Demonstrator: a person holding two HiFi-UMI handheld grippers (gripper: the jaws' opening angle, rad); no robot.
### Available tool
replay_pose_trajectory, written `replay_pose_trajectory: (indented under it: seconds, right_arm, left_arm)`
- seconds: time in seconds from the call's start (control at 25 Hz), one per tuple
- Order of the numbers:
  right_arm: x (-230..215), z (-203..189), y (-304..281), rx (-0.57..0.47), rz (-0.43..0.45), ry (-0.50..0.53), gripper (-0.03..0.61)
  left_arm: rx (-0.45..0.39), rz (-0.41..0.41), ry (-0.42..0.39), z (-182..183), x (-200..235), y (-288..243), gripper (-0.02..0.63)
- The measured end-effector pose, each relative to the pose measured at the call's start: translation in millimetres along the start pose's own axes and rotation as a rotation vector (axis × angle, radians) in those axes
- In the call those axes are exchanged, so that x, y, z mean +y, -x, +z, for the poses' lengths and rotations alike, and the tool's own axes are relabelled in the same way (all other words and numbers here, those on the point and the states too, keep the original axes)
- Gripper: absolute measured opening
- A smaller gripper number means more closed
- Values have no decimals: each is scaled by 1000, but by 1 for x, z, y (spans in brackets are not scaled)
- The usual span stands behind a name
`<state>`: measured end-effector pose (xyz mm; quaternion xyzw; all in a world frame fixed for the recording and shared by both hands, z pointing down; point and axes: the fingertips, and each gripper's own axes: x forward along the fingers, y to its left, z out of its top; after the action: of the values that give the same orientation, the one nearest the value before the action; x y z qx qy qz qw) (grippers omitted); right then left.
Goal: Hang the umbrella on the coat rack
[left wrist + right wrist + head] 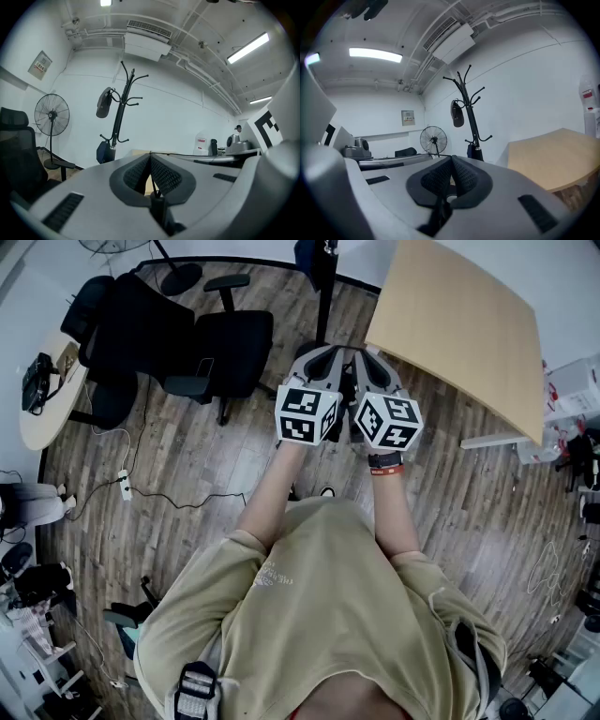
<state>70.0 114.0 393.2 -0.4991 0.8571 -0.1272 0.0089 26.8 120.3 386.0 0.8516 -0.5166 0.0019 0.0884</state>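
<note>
Left gripper (150, 158) and right gripper (451, 161) are held side by side ahead of the chest. Each has its jaws clenched tip to tip, with nothing between them. Farther off, the coat rack (123, 110) stands against the white wall. The folded umbrella (103, 103) hangs from one of its upper hooks.

The slim metal coat rack (123, 105) is black, the folded umbrella (103, 103) dark grey, and the grey left gripper (323, 352) and right gripper (370, 354) bear black-and-white square markers.

Right tongs (451, 160) pressed together, umbrella (457, 114) hanging on coat rack (474, 124)
</note>
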Motion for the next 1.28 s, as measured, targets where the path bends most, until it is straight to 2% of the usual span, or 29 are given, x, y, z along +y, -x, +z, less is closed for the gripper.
replay_pose_trajectory:
  seconds: [0.16, 0.4, 0.64, 0.76, 0.96, 1.28]
  right_arm:
    - [-1, -6, 5, 14, 9, -22, 15]
    - [-8, -9, 15, 27, 49, -24, 15]
    - [-24, -10, 18, 9, 70, -68, 15]
    - [-26, -10, 11, 18, 80, -59, 15]
    - [-39, -16, -16, 43, 71, -69, 15]
    - [-61, -24, -99, 79, 77, -46, 15]
  left_arm:
    - [9, 7, 14, -7, -5, 3, 23]
    - [-2, 64, 35, -12, -14, -3, 23]
    - [5, 84, -3, -13, -23, -9, 23]
    - [15, 98, 9, -15, -20, -15, 23]
    - [37, 91, 33, -22, -5, -38, 23]
    - [57, 70, 47, -31, 54, -98, 23]
